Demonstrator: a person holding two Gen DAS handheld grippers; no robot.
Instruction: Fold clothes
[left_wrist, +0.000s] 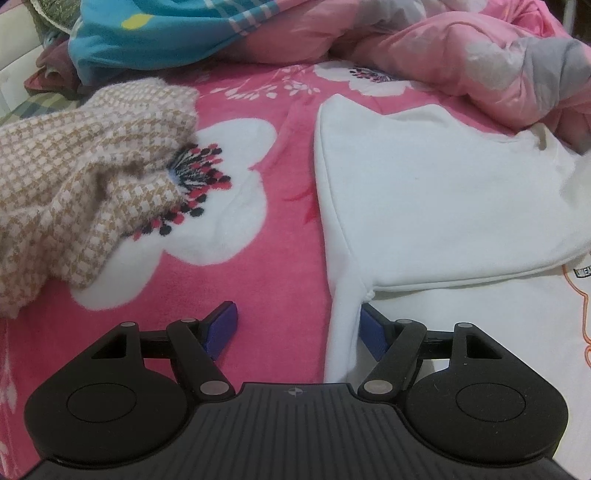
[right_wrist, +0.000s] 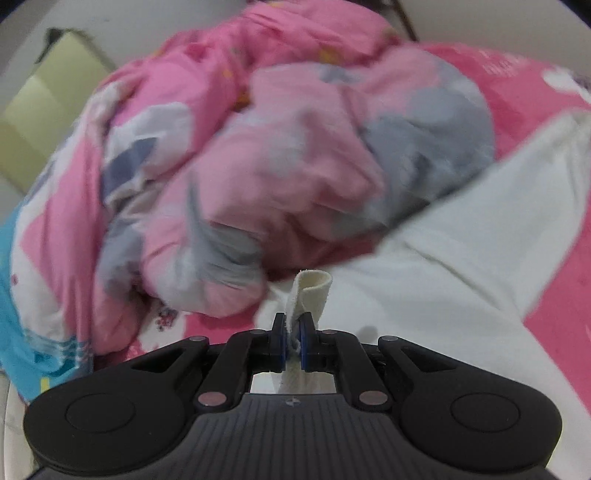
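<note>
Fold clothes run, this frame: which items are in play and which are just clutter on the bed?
In play:
- white sweatshirt, spread flat
- its cream ribbed edge, pinched by the right gripper
- left gripper, open at the sweatshirt's side

Lying about:
- beige checked knit, crumpled, possibly next
- pink quilt, bunched
- blue bedding
- pink flowered blanket underneath

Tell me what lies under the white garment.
The white garment lies on the pink floral blanket, which shows around its edges. Anything directly beneath it is covered.
</note>
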